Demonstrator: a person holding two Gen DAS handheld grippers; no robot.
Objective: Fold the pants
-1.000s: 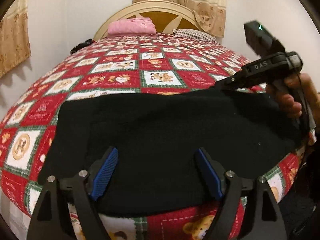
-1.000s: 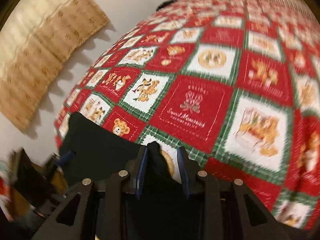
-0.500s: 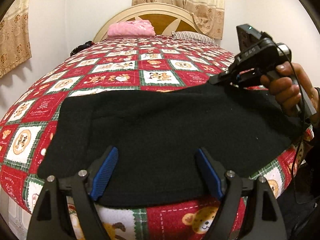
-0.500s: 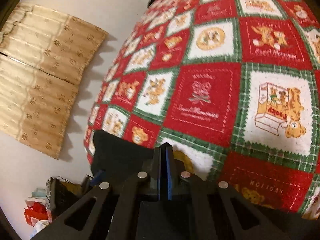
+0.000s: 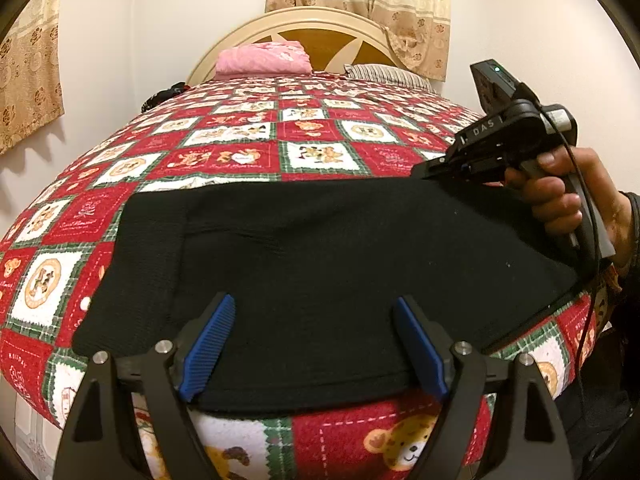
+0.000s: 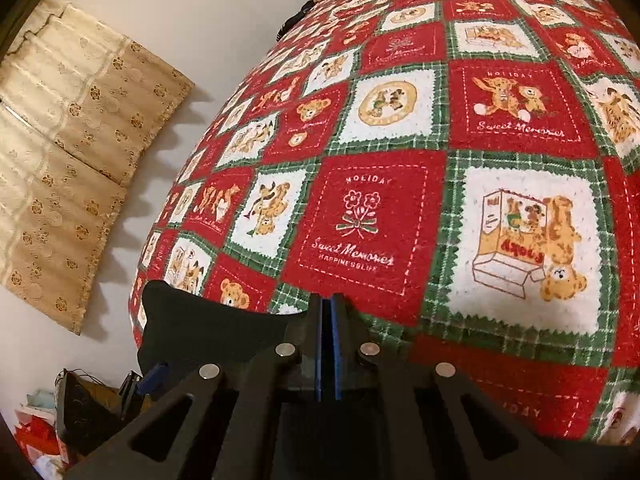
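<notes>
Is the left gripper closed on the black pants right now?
No. In the left wrist view the left gripper has its blue pads spread wide apart above the black pants, pinching no fabric.

left gripper [image 5: 312, 344] jaws wide apart, right gripper [image 6: 328, 312] jaws pressed together

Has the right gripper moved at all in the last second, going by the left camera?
Yes. The right gripper sits slightly lower against the bedspread squares, and its jaws have shut on the black pants far edge.
</notes>
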